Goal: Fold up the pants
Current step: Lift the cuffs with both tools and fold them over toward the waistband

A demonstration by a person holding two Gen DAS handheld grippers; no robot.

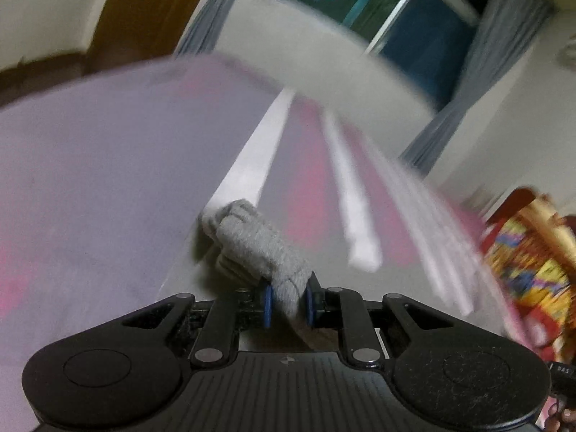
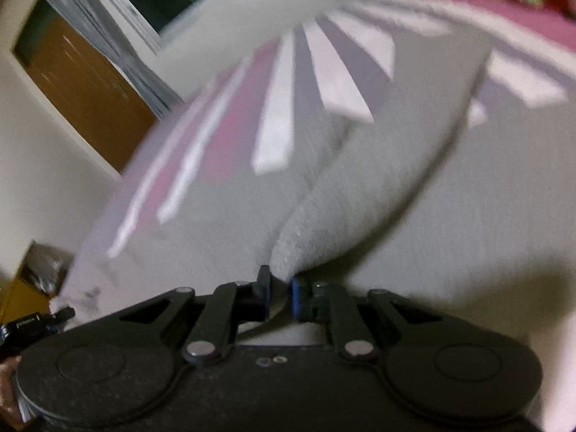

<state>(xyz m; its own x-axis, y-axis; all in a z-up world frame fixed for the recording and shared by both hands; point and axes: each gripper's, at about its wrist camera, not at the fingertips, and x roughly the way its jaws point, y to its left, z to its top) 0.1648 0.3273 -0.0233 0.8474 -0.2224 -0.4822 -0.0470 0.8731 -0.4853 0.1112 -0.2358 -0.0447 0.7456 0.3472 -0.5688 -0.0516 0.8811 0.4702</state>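
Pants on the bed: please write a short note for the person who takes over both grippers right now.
Left gripper: shut on a bunched part of the grey pants.
Right gripper: shut on a fold of the pants.
The pants lie partly spread on the pink and lilac striped bed cover.
Done: both grips are taken.
Left: bring the cloth over, lay it flat, release. How far the fold has got, the blur hides.

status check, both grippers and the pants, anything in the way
Left gripper shut on bunched grey pants. Right gripper shut on a pants fold. Rest of pants draped over striped bedspread. Nothing seen blocking.
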